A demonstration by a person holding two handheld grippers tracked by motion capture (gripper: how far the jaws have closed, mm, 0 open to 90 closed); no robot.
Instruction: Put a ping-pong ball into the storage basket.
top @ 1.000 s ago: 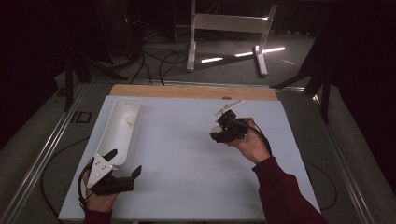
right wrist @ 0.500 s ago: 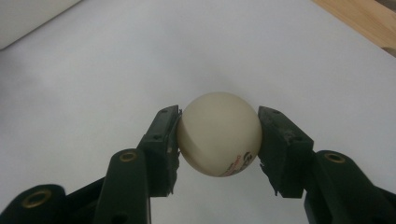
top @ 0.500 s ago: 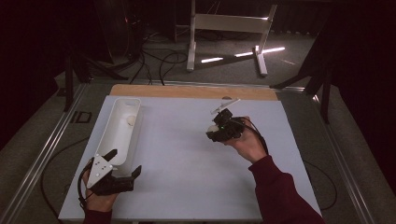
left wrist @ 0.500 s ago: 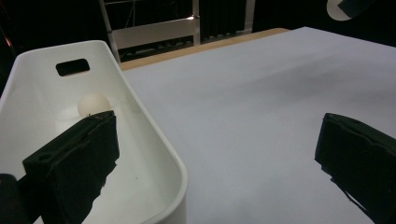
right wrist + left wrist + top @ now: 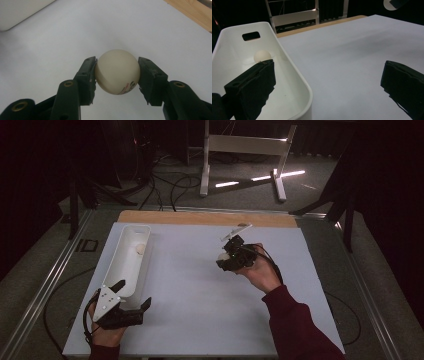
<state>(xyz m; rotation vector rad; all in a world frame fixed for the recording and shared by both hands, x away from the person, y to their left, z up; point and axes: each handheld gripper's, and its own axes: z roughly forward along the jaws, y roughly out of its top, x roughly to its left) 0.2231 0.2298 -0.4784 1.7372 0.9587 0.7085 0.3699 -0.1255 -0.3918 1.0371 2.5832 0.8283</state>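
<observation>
Looking down in the high view: a white tray (image 5: pixel 125 265) is recorded at left of frame, one ping-pong ball (image 5: pixel 141 249) already lying in it; the left gripper (image 5: pixel 131 301), jaws spread and empty, is held at the tray's near end; the right gripper (image 5: pixel 224 260) is raised right of centre.

Left gripper view: the deposited ball (image 5: pixel 262 55) is seen upper left, inside the tray (image 5: pixel 294 75).

Right gripper view: a second ping-pong ball (image 5: pixel 117 71) is clamped between the jaws, centre frame, above the white table sheet (image 5: pixel 62 37). Its transfer to the tray is judged outstanding.
</observation>
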